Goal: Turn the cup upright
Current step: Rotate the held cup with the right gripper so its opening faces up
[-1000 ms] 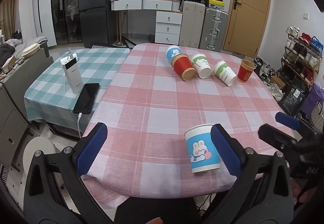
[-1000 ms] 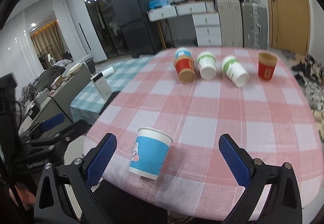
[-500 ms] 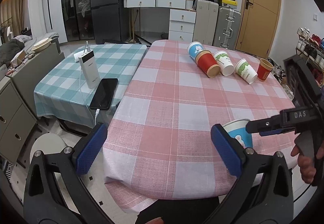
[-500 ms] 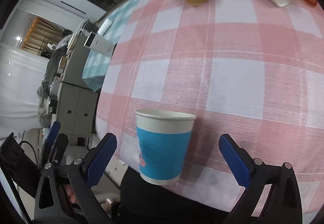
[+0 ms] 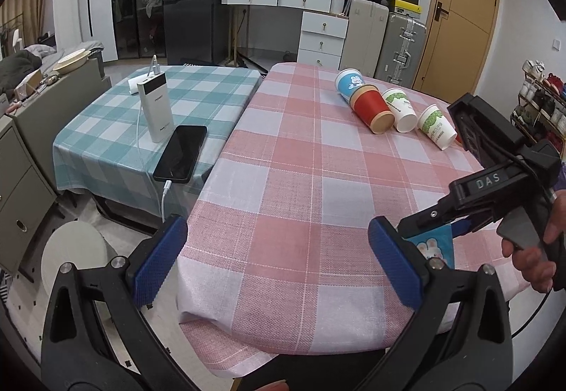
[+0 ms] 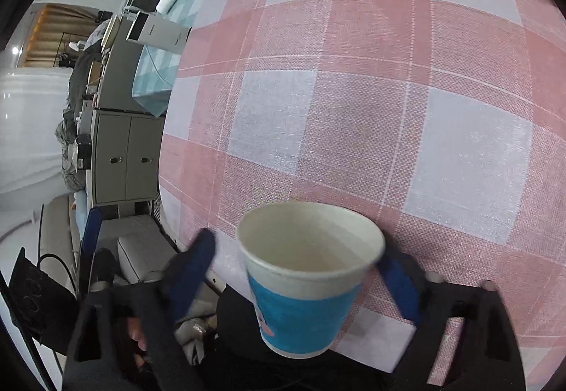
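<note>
A blue paper cup with a rabbit print [image 6: 304, 288] stands upright, mouth up, at the near edge of the pink checked table [image 6: 353, 108]. My right gripper [image 6: 300, 270] sits around it, its blurred blue fingers [image 6: 191, 270] close on either side; contact is unclear. In the left wrist view only a piece of the cup [image 5: 433, 246] shows, under the right gripper's body [image 5: 495, 186]. My left gripper [image 5: 279, 270] is open and empty, left of the cup at the table's near edge.
Several paper cups lie on their sides at the far end: blue [image 5: 348, 83], red [image 5: 371, 108], and two white-green ones [image 5: 401, 106] [image 5: 437, 126]. A teal checked table [image 5: 141, 115] on the left holds a power bank [image 5: 155, 108] and a phone [image 5: 180, 154].
My right gripper has moved in over the blue cup and its fingers have narrowed around it. My left gripper has shifted left, away from the cup.
</note>
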`<state>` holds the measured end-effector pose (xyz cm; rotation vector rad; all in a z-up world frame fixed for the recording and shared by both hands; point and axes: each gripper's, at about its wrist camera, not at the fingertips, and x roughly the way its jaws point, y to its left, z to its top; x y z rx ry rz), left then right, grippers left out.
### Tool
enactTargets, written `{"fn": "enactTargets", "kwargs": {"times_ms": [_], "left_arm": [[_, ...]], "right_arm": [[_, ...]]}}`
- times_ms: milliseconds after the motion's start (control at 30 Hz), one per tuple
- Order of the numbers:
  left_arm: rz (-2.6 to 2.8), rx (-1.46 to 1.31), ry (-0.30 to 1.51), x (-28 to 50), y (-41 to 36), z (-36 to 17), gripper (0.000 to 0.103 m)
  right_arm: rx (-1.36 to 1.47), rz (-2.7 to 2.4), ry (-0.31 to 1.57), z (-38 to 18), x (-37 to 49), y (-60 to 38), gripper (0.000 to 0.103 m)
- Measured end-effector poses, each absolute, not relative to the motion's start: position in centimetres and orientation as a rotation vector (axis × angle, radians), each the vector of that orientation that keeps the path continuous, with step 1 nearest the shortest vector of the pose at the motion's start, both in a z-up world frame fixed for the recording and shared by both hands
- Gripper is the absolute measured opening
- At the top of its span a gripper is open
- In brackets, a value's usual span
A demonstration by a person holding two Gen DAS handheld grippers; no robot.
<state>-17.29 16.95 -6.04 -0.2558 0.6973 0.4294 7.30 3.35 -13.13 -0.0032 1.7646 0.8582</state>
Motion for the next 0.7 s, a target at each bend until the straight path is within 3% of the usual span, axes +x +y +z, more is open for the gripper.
{"fn": "enactTargets", "kwargs": {"times_ms": [33, 133, 300, 600, 700], "left_arm": [[0.431, -0.253, 0.695, -17.3, 16.9, -6.1, 0.102], [0.427, -0.253, 0.698, -17.1, 16.9, -6.2, 0.102], [0.417, -0.258, 0.706, -16.8, 16.8, -6.2, 0.102], [0.332, -0.267, 0.717, -13.4, 14.5, -5.7, 0.102], [0.3, -0.243, 0.71, -11.6, 13.0, -5.0, 0.102]], "right_arm": [[0.003, 0.848, 1.778, -13.4, 7.3, 3.4, 0.067], [0.023, 0.867, 1.772, -13.3, 7.2, 3.1, 0.062], [0.099, 0.867, 1.715, -12.2, 7.4, 0.6, 0.06], [0.318, 0.806, 1.41, -8.9, 8.2, -7.7, 0.06], [0.31, 0.756, 1.232, -7.2, 7.9, -10.0, 0.06]]}}
